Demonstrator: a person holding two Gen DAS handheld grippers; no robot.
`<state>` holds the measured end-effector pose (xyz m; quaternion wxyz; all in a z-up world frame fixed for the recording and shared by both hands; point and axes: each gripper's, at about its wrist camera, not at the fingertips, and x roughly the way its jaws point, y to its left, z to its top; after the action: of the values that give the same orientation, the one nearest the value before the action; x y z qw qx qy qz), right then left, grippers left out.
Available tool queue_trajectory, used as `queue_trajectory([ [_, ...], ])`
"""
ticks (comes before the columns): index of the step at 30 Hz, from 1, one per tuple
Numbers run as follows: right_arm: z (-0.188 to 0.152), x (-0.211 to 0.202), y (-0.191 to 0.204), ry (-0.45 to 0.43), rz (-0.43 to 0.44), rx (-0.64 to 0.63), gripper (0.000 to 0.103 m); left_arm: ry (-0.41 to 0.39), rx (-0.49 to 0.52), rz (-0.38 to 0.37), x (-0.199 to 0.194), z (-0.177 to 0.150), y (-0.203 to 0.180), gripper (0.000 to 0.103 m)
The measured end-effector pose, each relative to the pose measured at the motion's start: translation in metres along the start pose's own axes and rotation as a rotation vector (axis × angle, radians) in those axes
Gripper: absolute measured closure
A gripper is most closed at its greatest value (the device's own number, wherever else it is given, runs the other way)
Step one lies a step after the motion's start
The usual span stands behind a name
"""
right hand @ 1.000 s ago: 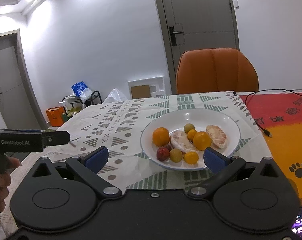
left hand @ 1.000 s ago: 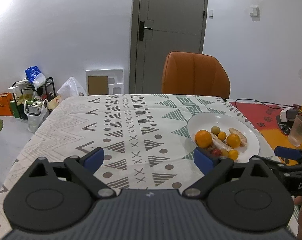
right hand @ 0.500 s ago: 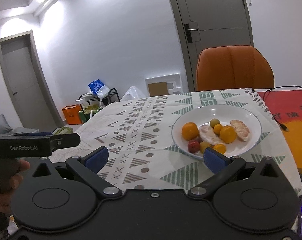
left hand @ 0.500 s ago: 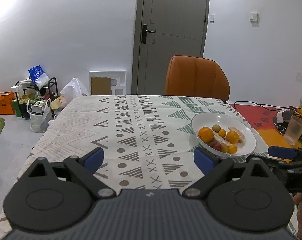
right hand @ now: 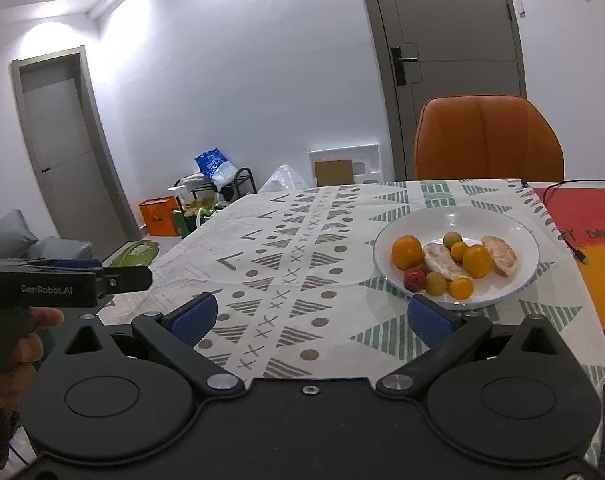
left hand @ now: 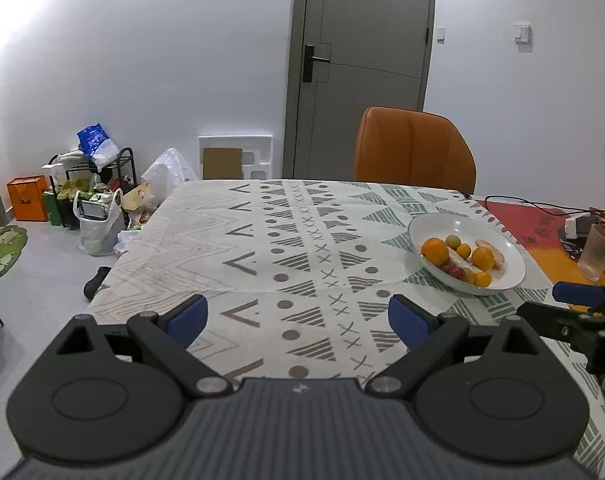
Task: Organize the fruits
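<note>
A white plate (right hand: pixel 518 232) (left hand: pixel 510 252) sits on the patterned tablecloth and holds several fruits: a large orange (right hand: pixel 407 252) (left hand: pixel 434 251), a second orange (right hand: pixel 477 261), small yellow and green fruits, a red fruit (right hand: pixel 415 279) and two peeled citrus segments (right hand: pixel 500 255). My left gripper (left hand: pixel 298 318) is open and empty above the cloth, well left of the plate. My right gripper (right hand: pixel 314 318) is open and empty, its right finger just in front of the plate's near rim.
An orange chair (left hand: pixel 414 146) stands at the table's far side by a grey door. A red-orange mat (right hand: pixel 582 216) with a black cable lies right of the plate. A clear glass (left hand: pixel 596 254) stands at the right. Bags and a rack (left hand: pixel 90 196) sit on the floor left.
Both grippers have pulled back and up from the plate, which now looks smaller and farther. Both stay open and empty.
</note>
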<state>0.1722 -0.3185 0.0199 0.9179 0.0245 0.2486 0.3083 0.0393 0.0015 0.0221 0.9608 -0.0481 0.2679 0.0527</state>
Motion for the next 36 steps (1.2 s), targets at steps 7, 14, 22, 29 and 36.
queue_trajectory([
  [7,-0.007,-0.004,0.004,0.011,-0.006,-0.001,0.000,0.013,-0.015,0.013,-0.008,-0.009,0.010,0.004],
  [14,-0.010,-0.004,0.005,0.015,-0.018,0.007,0.000,0.008,-0.008,0.023,-0.012,-0.012,0.009,0.004],
  [22,-0.012,-0.005,0.006,0.017,-0.022,0.001,0.000,0.021,-0.009,0.031,-0.014,-0.012,0.009,0.004],
  [29,-0.012,-0.005,0.008,0.016,-0.014,-0.007,0.000,0.028,-0.012,0.033,-0.012,-0.012,0.011,0.003],
  [36,-0.012,-0.005,0.007,0.015,-0.015,-0.004,0.000,0.032,-0.007,0.034,-0.011,-0.012,0.010,0.003],
])
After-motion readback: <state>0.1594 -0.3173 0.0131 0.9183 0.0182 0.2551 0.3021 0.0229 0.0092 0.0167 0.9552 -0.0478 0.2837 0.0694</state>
